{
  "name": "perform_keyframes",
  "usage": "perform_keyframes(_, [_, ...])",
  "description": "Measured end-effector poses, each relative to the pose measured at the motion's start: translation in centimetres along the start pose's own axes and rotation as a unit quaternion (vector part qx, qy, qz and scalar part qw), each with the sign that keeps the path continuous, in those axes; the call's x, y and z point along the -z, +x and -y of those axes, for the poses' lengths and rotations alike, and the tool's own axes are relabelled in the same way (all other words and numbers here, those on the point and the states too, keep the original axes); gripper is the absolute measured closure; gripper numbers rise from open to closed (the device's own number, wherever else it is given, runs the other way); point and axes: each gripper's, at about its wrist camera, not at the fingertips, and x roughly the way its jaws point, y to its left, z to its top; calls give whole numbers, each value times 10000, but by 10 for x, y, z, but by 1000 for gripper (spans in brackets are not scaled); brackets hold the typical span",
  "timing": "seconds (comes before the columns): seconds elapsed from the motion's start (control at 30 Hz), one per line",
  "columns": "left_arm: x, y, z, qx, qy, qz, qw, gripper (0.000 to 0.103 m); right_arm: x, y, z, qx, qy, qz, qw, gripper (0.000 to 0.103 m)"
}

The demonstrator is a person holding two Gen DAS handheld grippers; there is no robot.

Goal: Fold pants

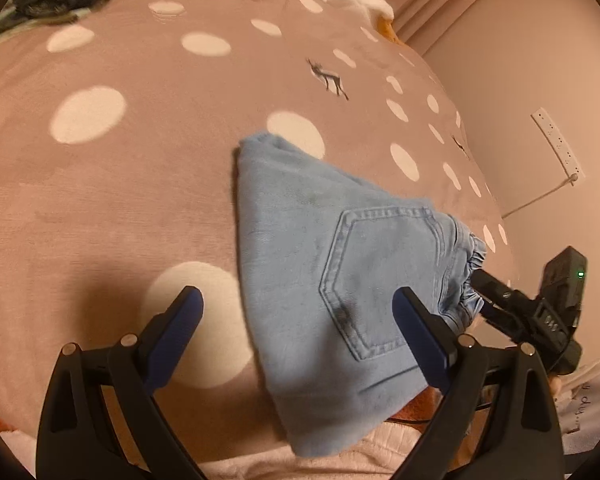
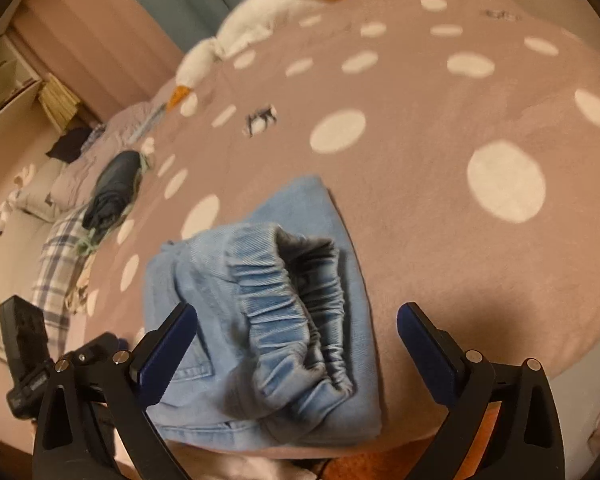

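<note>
Pants (image 2: 268,308) lie folded compact on the bed (image 2: 440,128), waistband up (fold looks done). Left claw (image 1: 296,312) and right claw (image 2: 296,328) both spread, empty.

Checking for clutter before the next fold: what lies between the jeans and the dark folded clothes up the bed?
Only bare dotted blanket lies between the jeans and the dark clothes; the right wrist view shows it best.
</note>
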Motion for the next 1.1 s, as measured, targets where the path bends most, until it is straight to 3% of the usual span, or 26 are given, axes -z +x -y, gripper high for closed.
perform_keyframes(0.1, [1, 15, -3, 121, -120, -283, 9995, 8, 6, 12, 4, -122, 84, -202, 9997, 3])
perform_keyframes(0.37, [-5, 27, 3, 241, 11, -249, 9994, 7, 2, 16, 4, -265, -63, -181, 9995, 3])
perform_keyframes(0.47, [-8, 32, 1, 540, 43, -286, 9981, 4, -1, 19, 6, -390, -76, -194, 9990, 3])
perform_keyframes(0.63, [-14, 35, -9, 1088, -467, -413, 9921, 6, -4, 24, 8, -613, -31, -250, 9978, 3])
perform_keyframes(0.7, [-14, 36, -7, 1055, -445, -437, 9925, 8, -6, 27, 5, -650, -89, -299, 9974, 4])
perform_keyframes(0.8, [-13, 37, 3, 809, -251, -427, 9955, 23, -8, 32, -2, -573, -220, -369, 9974, 5])
perform_keyframes(0.87, [-14, 37, 3, 658, -260, -400, 9967, 41, -10, 34, -8, -420, -283, -378, 9980, 9])
perform_keyframes(0.97, [-12, 35, 0, 487, -330, -303, 9978, 59, -8, 32, -15, -236, -349, -334, 9986, 22])
perform_keyframes(1.03, [-9, 31, -2, 484, -392, -193, 9979, 65, -3, 29, -18, -189, -400, -275, 9986, 35])
perform_keyframes(1.1, [-7, 26, 0, 474, -371, -81, 9982, 70, 0, 24, -24, -71, -494, -173, 9986, 41])
